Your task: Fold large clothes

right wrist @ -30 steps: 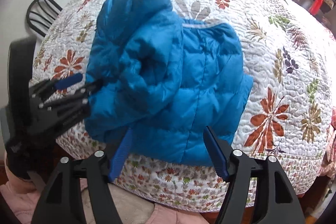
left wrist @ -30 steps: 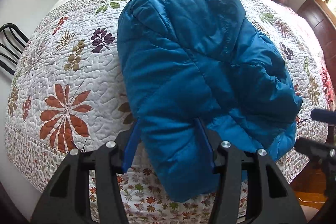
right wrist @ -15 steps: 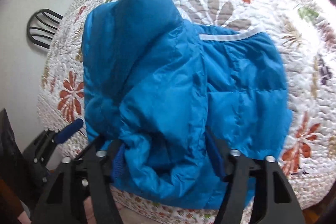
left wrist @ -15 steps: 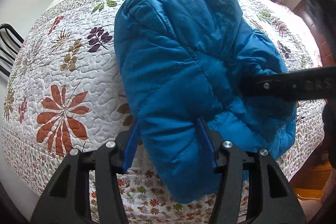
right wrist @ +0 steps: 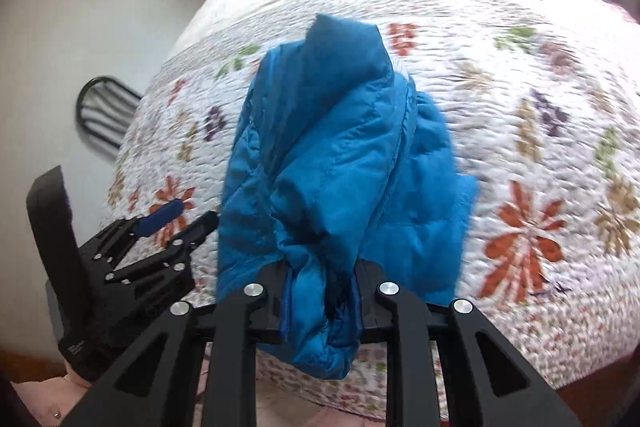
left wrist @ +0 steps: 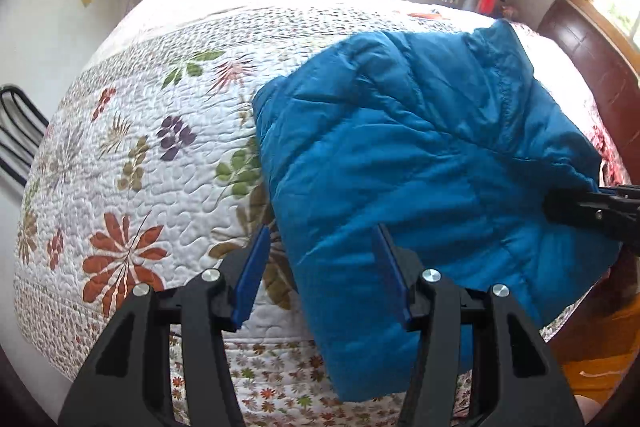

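A blue puffer jacket [left wrist: 420, 167] lies folded over on the flowered quilt [left wrist: 140, 147]; in the right wrist view the jacket [right wrist: 340, 167] is bunched and pulled up at its near end. My right gripper [right wrist: 320, 267] is closing, its pads pressing a thick wad of jacket between them. From the left wrist view that right gripper [left wrist: 560, 203] bites the jacket's right edge. My left gripper [left wrist: 320, 239] stands half open. The jacket's left edge reaches between its jaws and the left pad [left wrist: 250, 275] is clear of the cloth. In the right wrist view the left gripper [right wrist: 194, 213] sits beside the jacket's left edge.
The quilt covers a wide bed that drops off at the near edge. A black chair [right wrist: 104, 111] stands at the left wall. A dark wooden headboard [left wrist: 592, 67] runs along the right, with windows behind. A pink sleeve [right wrist: 40, 399] shows at the lower left.
My right gripper came in over the jacket's near right end, closed on a bunch of it and drew it up. The left gripper kept its opening and rose; the jacket slid right in its view.
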A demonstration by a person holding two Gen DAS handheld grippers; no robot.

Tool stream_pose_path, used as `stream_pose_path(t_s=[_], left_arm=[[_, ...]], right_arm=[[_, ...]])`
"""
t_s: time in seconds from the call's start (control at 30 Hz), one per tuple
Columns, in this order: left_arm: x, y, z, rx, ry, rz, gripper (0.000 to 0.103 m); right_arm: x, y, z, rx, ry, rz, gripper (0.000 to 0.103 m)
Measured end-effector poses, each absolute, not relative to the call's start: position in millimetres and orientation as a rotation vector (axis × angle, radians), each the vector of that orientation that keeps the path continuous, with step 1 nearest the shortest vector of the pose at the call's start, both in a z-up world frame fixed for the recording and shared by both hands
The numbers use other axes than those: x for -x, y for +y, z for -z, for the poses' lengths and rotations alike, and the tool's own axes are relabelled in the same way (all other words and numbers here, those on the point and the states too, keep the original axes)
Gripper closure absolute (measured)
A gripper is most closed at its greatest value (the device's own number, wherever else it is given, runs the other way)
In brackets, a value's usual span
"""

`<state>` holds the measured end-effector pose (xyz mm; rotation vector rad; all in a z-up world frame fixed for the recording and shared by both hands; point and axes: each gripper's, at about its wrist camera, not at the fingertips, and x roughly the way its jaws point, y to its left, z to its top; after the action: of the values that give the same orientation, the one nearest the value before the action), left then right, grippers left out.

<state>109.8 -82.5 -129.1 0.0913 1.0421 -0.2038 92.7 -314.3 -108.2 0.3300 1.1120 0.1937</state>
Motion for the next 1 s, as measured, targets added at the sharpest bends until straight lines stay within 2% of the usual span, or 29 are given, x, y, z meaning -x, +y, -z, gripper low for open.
stream_pose_path(t_s=[0.27,0.53,0.63,0.73,0.83,1.0], left_arm=[[-113.1,-124.1,168.6,-0.153,1.123,0.277,0.050],[-110.8,-123.4,189.1,-0.144,1.133,0.260,0.049],[-110.6,-122.7,190.5,-0.130,1.132,0.251,0.049],[-109.7,-119.1,186.5,-0.100,1.134,0.244,0.049],[-107.8,-116.2,178.2,-0.096,1.122,0.231,0.049],[-111.3,-110.3,161.9,-0.097,1.079,0.202,0.049]], right_arm=[[-96.0,-363.2,188.2,-0.444,1.254,-0.128,0.080],[-102.8,-364.6,225.7,-0.435,1.285,-0.157,0.075],[-101.9,-364.8,222.9,-0.425,1.285,-0.166,0.074],[-97.7,-370.8,213.8,-0.434,1.278,-0.183,0.068],[-89.0,-377.3,191.6,-0.371,1.248,-0.165,0.054],[-85.8,-384.1,145.8,-0.279,1.170,-0.128,0.053]])
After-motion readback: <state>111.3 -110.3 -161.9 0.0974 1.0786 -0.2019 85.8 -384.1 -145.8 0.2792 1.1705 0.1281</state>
